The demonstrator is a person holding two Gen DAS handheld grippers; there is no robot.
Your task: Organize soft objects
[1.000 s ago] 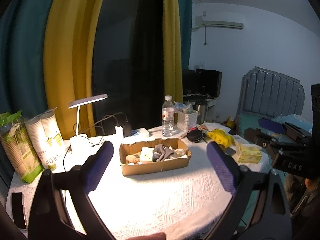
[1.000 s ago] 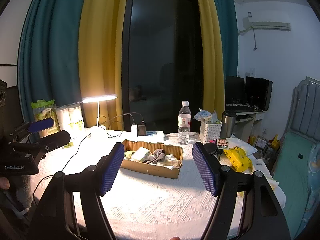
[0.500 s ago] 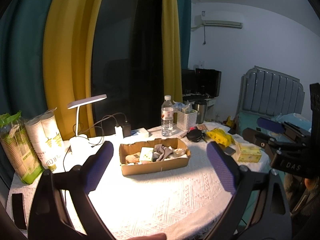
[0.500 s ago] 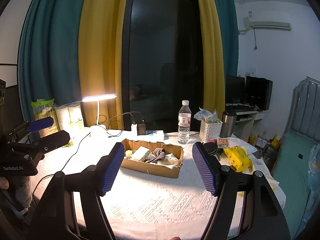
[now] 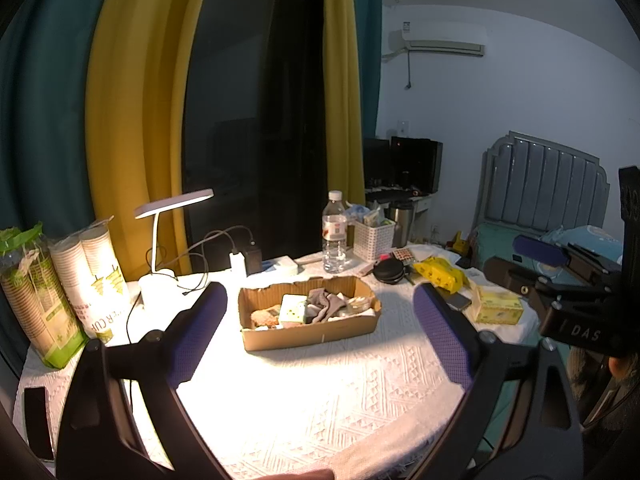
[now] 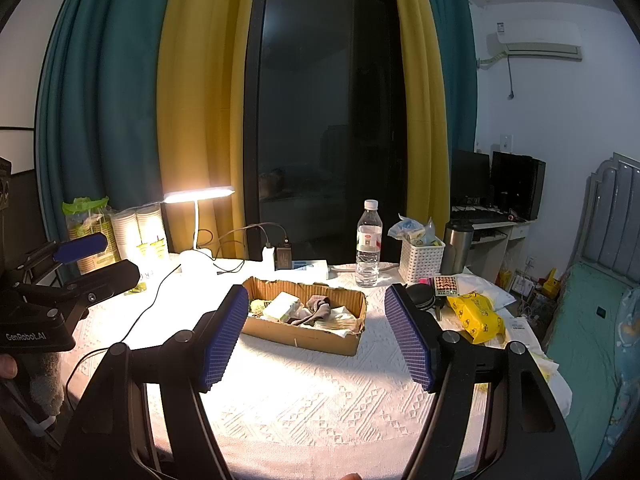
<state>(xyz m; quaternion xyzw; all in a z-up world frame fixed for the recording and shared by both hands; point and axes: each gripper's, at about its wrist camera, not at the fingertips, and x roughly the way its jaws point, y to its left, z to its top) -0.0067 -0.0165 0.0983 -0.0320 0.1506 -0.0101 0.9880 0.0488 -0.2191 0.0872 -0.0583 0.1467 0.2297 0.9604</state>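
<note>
A shallow cardboard box [image 5: 312, 328] [image 6: 320, 334] sits mid-table on the white tablecloth. It holds grey socks [image 5: 326, 304] [image 6: 316, 308], a pale green packet [image 5: 294, 309] [image 6: 282, 306], a brown fuzzy item [image 5: 262, 316] and white cloths. My left gripper [image 5: 320, 320] is open and empty, held back from the box over the near table. My right gripper [image 6: 318, 330] is open and empty, also short of the box. Each gripper shows at the other view's edge.
A lit desk lamp [image 5: 160, 248], paper cup stacks [image 5: 92, 276] and cables stand at the back left. A water bottle [image 6: 368, 248], white basket [image 6: 422, 258], steel mug, black round case, yellow bag [image 6: 474, 318] and tissue box [image 5: 498, 308] are on the right. A bed lies far right.
Both grippers stay open and almost still; the views have shifted only very slightly.
</note>
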